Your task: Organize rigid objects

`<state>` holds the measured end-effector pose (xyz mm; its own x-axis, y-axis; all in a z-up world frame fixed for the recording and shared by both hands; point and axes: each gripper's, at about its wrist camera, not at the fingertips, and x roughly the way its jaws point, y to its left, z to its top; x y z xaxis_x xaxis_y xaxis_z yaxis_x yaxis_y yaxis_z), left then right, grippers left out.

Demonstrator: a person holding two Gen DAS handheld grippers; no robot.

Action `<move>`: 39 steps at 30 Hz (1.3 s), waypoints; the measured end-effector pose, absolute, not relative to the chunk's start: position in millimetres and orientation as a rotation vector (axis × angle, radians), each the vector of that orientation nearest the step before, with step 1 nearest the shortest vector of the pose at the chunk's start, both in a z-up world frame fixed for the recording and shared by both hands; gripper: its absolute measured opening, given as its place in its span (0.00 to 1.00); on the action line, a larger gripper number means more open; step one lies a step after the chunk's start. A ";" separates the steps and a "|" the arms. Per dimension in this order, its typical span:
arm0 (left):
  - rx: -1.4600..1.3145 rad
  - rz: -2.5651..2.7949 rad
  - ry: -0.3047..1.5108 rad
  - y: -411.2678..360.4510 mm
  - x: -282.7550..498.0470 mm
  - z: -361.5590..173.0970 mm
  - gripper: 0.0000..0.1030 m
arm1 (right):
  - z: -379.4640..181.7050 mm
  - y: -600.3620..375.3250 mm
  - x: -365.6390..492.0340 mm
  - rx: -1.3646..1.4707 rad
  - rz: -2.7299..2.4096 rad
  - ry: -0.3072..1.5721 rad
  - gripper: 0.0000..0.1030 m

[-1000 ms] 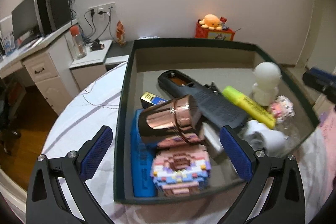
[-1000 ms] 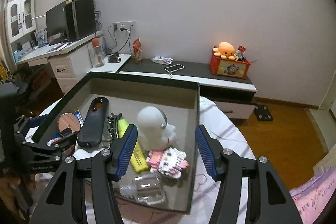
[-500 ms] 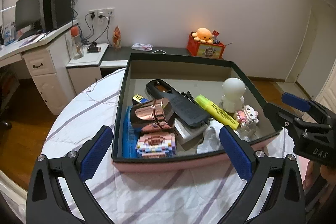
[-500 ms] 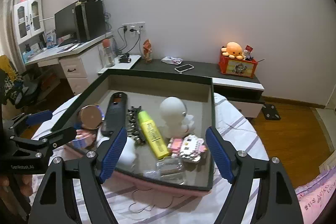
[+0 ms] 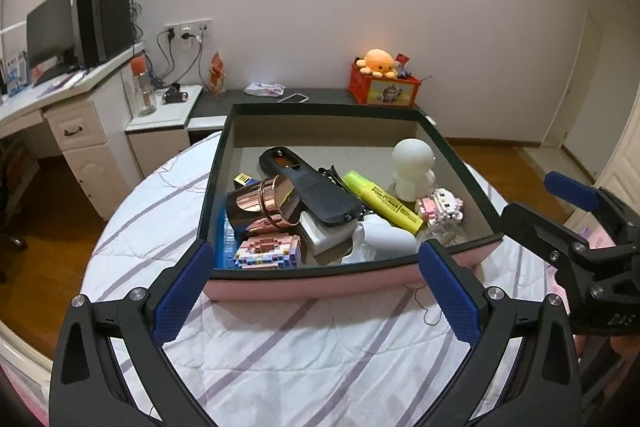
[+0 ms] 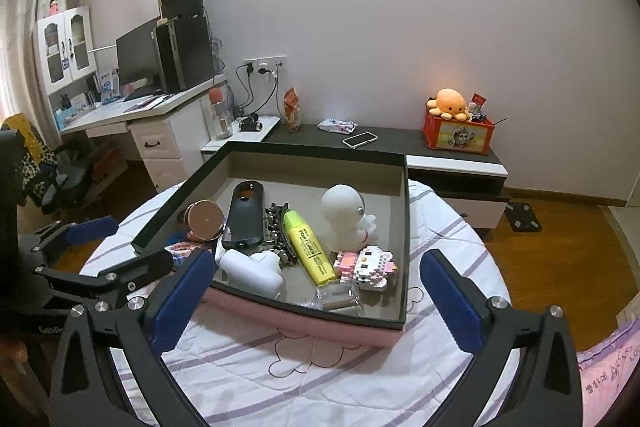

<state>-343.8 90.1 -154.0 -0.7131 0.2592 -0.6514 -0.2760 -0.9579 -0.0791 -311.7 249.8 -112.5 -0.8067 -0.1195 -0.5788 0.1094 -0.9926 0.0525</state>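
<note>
A pink box with a dark rim [image 5: 352, 287] [image 6: 304, 323] stands on a round table with a striped cloth. Inside lie a copper cup [image 5: 264, 205] [image 6: 205, 221], a black case [image 5: 312, 187] [image 6: 244, 215], a yellow highlighter [image 5: 384, 201] [image 6: 308, 247], a white figurine [image 5: 412, 167] [image 6: 346, 215], brick toys [image 5: 268, 251] [image 6: 366, 261] and a white plug [image 5: 380, 239] [image 6: 252, 269]. My left gripper [image 5: 316, 291] is open and empty in front of the box. My right gripper [image 6: 316, 297] is open and empty, also in front of it.
A white desk with monitor and speakers [image 5: 80, 27] stands at the left. A low dark cabinet [image 6: 400, 143] behind the table carries a phone, a red crate with an orange plush [image 6: 450, 107] and a bottle. Wooden floor surrounds the table.
Both grippers have pulled back and up from the box, so the whole box and table front now show. Both stay open and empty.
</note>
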 end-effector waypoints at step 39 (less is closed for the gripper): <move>-0.452 2.940 0.181 72.5 -153.0 -24.9 1.00 | -14.4 217.6 -143.2 0.487 -3.032 0.065 1.00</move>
<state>-153.0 72.5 -24.9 -0.9412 0.1409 -0.3070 -0.1774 -0.9796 0.0943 -143.2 217.6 -14.4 -0.9473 -0.0621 -0.3143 0.0755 -0.9967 -0.0307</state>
